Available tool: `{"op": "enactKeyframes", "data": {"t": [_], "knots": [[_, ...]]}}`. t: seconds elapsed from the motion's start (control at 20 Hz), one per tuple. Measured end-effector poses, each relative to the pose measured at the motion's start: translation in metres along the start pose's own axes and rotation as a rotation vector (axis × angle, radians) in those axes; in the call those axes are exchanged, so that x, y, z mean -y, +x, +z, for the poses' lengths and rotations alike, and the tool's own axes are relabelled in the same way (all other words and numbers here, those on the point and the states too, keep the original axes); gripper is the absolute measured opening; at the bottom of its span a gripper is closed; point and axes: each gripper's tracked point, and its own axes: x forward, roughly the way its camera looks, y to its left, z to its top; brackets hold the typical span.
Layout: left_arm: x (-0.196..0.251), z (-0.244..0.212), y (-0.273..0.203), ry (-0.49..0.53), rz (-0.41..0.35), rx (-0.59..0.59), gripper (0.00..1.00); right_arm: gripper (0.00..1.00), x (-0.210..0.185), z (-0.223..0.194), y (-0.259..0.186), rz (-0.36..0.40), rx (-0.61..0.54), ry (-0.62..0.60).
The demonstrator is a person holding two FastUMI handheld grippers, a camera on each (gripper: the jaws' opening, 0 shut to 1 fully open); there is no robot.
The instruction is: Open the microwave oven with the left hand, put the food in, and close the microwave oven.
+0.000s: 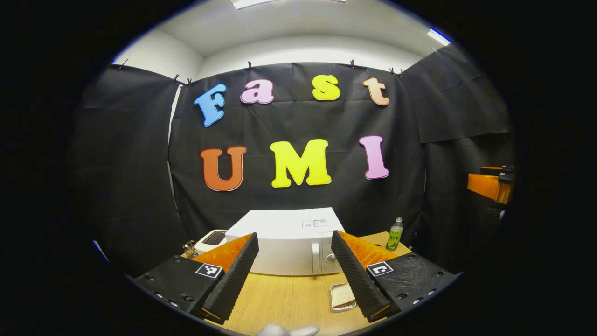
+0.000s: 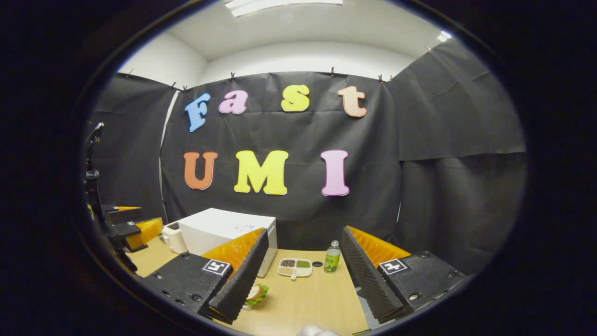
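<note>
The microwave oven [image 1: 289, 247], a plain white box with its door shut and a handle and dial at its right side, sits straight ahead between the left gripper's [image 1: 295, 270] spread, empty jaws. The food, a slice of bread on a small tray [image 1: 343, 297], lies just inside its right finger. A toaster [image 1: 211, 240] stands beyond the left finger, a green bottle [image 1: 394, 233] past the right. The right gripper [image 2: 303, 277] is also open and empty, a sandwich [image 2: 255, 294] beside its left finger.

A staged recording booth: black cloth walls [image 1: 298, 126] clipped up around a wooden table [image 1: 289, 298] with kitchen appliances.
</note>
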Motion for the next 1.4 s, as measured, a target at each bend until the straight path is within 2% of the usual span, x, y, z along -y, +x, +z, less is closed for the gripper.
{"op": "enactKeyframes", "data": {"t": [0.05,0.1,0.15,0.2,0.25,0.45,0.6,0.65,0.7,0.75,0.8,0.85,0.9,1.0,1.05,1.1,1.2,1.3,1.35,1.4], "knots": [[0.002,-0.006,0.01,-0.001,-0.006,0.007,0.96,1.0,0.002,0.004,-0.001,-0.005,0.004,-0.002],[0.004,-0.015,0.021,0.002,-0.008,0.022,0.96,0.92,0.004,0.008,-0.001,-0.01,0.007,-0.003],[0.006,-0.025,0.033,0.008,-0.008,0.028,0.96,1.0,0.007,0.011,0.0,-0.016,0.011,-0.008],[0.009,-0.04,0.046,0.014,-0.012,0.026,0.96,0.92,0.011,0.013,0.0,-0.028,0.006,-0.024],[0.013,-0.054,0.059,0.01,-0.017,0.022,0.96,0.92,0.015,0.014,-0.001,-0.038,0.005,-0.04],[0.035,-0.113,0.112,0.024,-0.059,-0.051,0.96,0.92,0.024,0.018,-0.004,-0.07,-0.009,-0.087],[0.051,-0.146,0.151,0.016,-0.086,-0.076,0.96,0.93,0.03,0.015,-0.005,-0.088,-0.033,-0.063],[0.054,-0.158,0.163,0.009,-0.085,-0.102,0.96,1.0,0.034,0.011,-0.005,-0.101,-0.046,-0.061],[0.057,-0.168,0.176,0.002,-0.088,-0.116,0.96,0.92,0.037,0.01,-0.005,-0.112,-0.057,-0.066],[0.059,-0.177,0.188,-0.003,-0.082,-0.121,0.96,1.0,0.041,0.009,-0.007,-0.128,-0.068,-0.073],[0.059,-0.185,0.201,-0.01,-0.075,-0.13,0.96,0.92,0.043,0.01,-0.008,-0.137,-0.073,-0.083],[0.061,-0.193,0.212,-0.013,-0.079,-0.137,0.96,1.0,0.044,0.01,-0.008,-0.151,-0.077,-0.093],[0.062,-0.198,0.221,-0.007,-0.073,-0.136,0.96,0.92,0.046,0.01,-0.01,-0.161,-0.083,-0.106],[0.06,-0.209,0.233,0.007,-0.072,-0.146,0.94,0.92,0.049,0.009,-0.011,-0.176,-0.093,-0.124],[0.063,-0.212,0.237,0.005,-0.092,-0.148,0.75,1.0,0.048,0.009,-0.012,-0.181,-0.094,-0.125],[0.066,-0.215,0.238,0.005,-0.114,-0.156,0.82,1.0,0.049,0.009,-0.011,-0.185,-0.095,-0.122],[0.07,-0.216,0.239,-0.017,-0.146,-0.155,0.62,0.96,0.049,0.009,-0.014,-0.189,-0.095,-0.124],[0.059,-0.218,0.243,-0.044,-0.12,-0.163,0.46,1.0,0.047,0.007,-0.015,-0.181,-0.1,-0.121],[0.058,-0.214,0.235,-0.059,-0.13,-0.162,0.27,1.0,0.045,0.007,-0.015,-0.177,-0.103,-0.118],[0.061,-0.216,0.24,-0.068,-0.142,-0.165,0.27,1.0,0.043,0.008,-0.015,-0.17,-0.1,-0.114]]}}
